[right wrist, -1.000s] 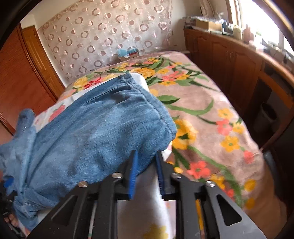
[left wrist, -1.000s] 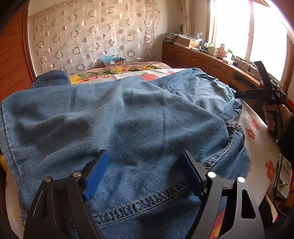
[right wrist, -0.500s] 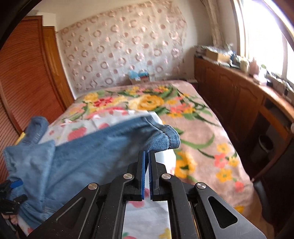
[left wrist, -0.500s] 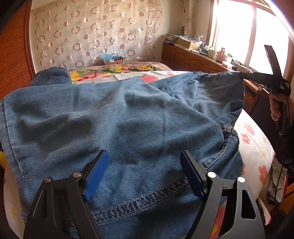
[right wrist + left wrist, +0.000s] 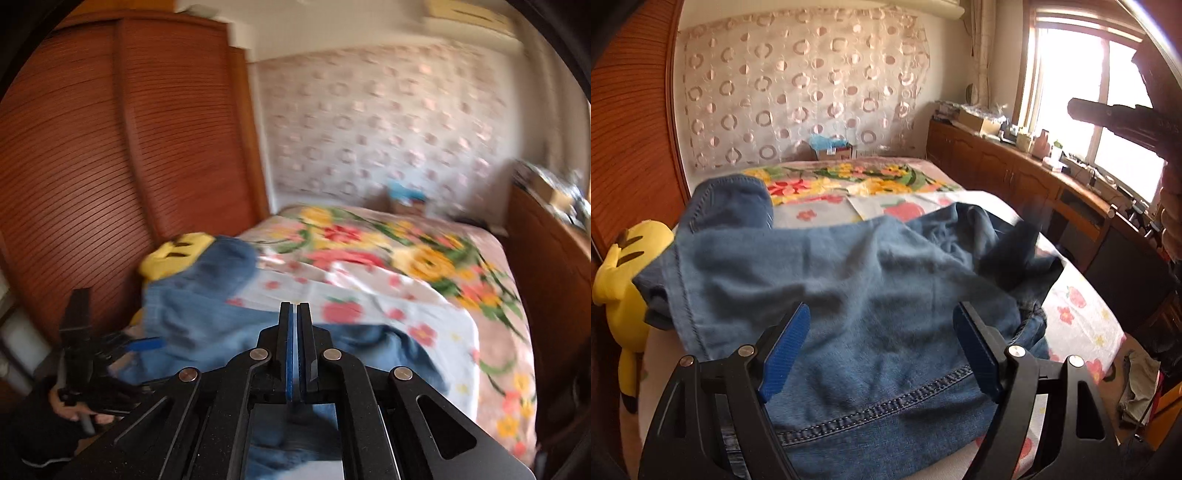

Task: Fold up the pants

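Blue jeans (image 5: 868,295) lie bunched on the bed, waistband seam nearest me and one leg end (image 5: 731,199) toward the far left. My left gripper (image 5: 881,343) hovers open just above the waist part, with no cloth pinched. A dark, blurred flap of denim (image 5: 1015,240) hangs at the pile's right side. My right gripper (image 5: 1071,109) is held high at the right, apart from the cloth. In the right wrist view the right gripper (image 5: 294,306) is shut with nothing seen between its pads, the jeans (image 5: 207,314) lie below it, and the left gripper (image 5: 144,343) shows at the left.
A yellow plush toy (image 5: 624,295) sits at the bed's left edge against the wooden wardrobe (image 5: 92,166). The floral bedspread (image 5: 849,177) covers the far half of the bed. Wooden cabinets (image 5: 997,166) run under the window. Some clothing (image 5: 1137,384) lies on the floor at the right.
The right gripper closed fully, rose and swung toward the wardrobe side. The jeans edge lifted beside it half a second ago has dropped back onto the pile. The left gripper rose slightly, still open.
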`<move>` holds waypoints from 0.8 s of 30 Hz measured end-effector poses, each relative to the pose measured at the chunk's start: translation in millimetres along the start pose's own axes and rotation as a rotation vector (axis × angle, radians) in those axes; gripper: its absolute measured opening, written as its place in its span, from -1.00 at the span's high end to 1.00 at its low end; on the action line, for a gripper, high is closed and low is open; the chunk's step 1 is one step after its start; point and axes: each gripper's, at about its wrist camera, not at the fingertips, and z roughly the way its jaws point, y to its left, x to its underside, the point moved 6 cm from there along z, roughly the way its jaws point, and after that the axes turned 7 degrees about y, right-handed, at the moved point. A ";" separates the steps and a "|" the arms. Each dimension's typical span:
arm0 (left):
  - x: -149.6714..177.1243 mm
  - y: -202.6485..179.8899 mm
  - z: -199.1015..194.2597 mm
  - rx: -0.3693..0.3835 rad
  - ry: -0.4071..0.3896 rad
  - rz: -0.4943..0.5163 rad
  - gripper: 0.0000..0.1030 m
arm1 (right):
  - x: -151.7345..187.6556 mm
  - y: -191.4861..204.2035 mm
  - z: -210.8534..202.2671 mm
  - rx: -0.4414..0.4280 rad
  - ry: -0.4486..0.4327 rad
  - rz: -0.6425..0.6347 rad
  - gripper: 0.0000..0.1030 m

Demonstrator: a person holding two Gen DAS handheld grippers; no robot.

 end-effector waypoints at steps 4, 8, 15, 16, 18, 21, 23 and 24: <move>-2.2 2.6 -2.5 -0.001 -0.003 0.007 -0.56 | 8.9 -2.5 9.5 0.011 0.043 -0.002 0.96; -0.3 -1.1 3.6 0.006 0.009 0.016 -0.56 | 25.9 -28.9 25.9 0.057 0.098 0.065 0.92; -3.2 -26.3 27.4 0.027 0.044 0.061 -0.56 | 53.8 -64.4 50.5 0.114 0.180 0.167 0.80; -4.5 -31.2 30.2 0.033 0.047 0.071 -0.56 | 47.3 -64.0 60.5 0.126 0.187 0.173 0.76; -7.2 -42.6 35.9 0.045 0.054 0.089 -0.56 | 49.4 -79.5 70.0 0.158 0.200 0.182 0.43; -12.4 -59.9 42.0 0.062 0.056 0.118 -0.56 | 54.1 -104.6 91.4 0.196 0.238 0.216 0.28; -13.6 -68.6 46.2 0.069 0.063 0.130 -0.56 | 64.6 -123.8 104.7 0.231 0.274 0.238 0.26; -13.9 -72.3 47.9 0.076 0.066 0.135 -0.56 | 69.7 -130.8 109.0 0.240 0.288 0.254 0.26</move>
